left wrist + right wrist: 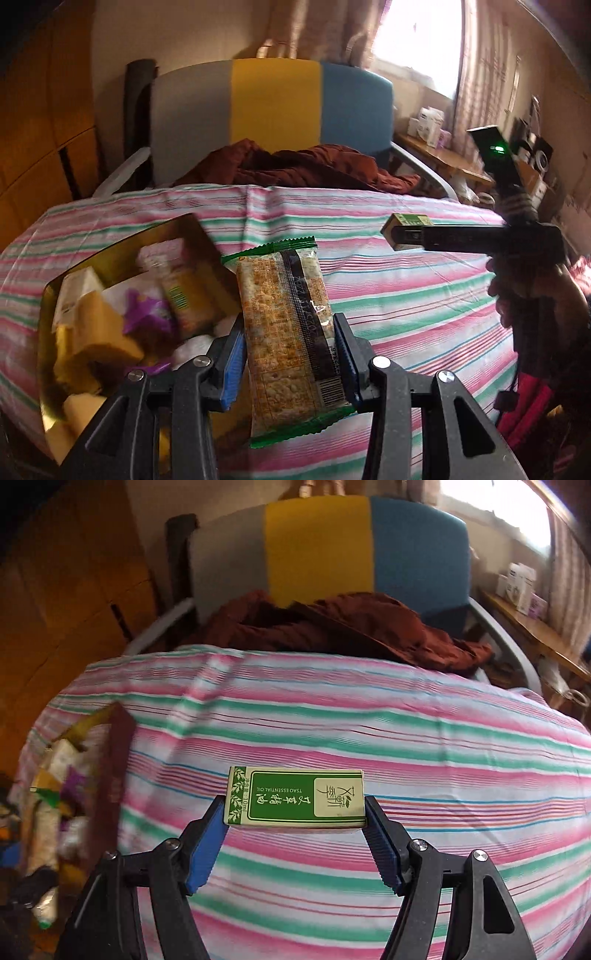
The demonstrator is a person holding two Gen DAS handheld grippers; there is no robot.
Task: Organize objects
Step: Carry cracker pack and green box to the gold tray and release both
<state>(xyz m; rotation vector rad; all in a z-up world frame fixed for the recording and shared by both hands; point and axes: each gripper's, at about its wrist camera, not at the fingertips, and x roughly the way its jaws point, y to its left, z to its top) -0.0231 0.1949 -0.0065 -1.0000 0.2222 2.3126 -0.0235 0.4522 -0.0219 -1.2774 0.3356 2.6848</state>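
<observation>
In the left wrist view, the left claw [290, 354] is closed on a snack bar [290, 325] in a clear wrapper with green ends; the blue pads press on its two long sides and the bar is held above the striped cloth [388, 295] that covers the surface. At the left stands a golden tin box [122, 251], open, and it is already quite full: yellow packets, a purple wrapper and other small packs lie inside it. So a good part of the sorting seems done. At the right of the same view, a hand [517, 291] holds the right claw [397, 236], and this one carries a small green box.

In the right wrist view, the right claw [295, 823] grips the small green box [295, 797] by its two short ends, label up, in the air over the cloth. The tin box is only a blurred shape at the left edge. No loose object lies on the visible part of the cloth.

My judgement: the two held things are probably the last ones in sight. What is left is to bring each to the tin box, which is near the left claw and further from the right one, and to release them there.
</observation>
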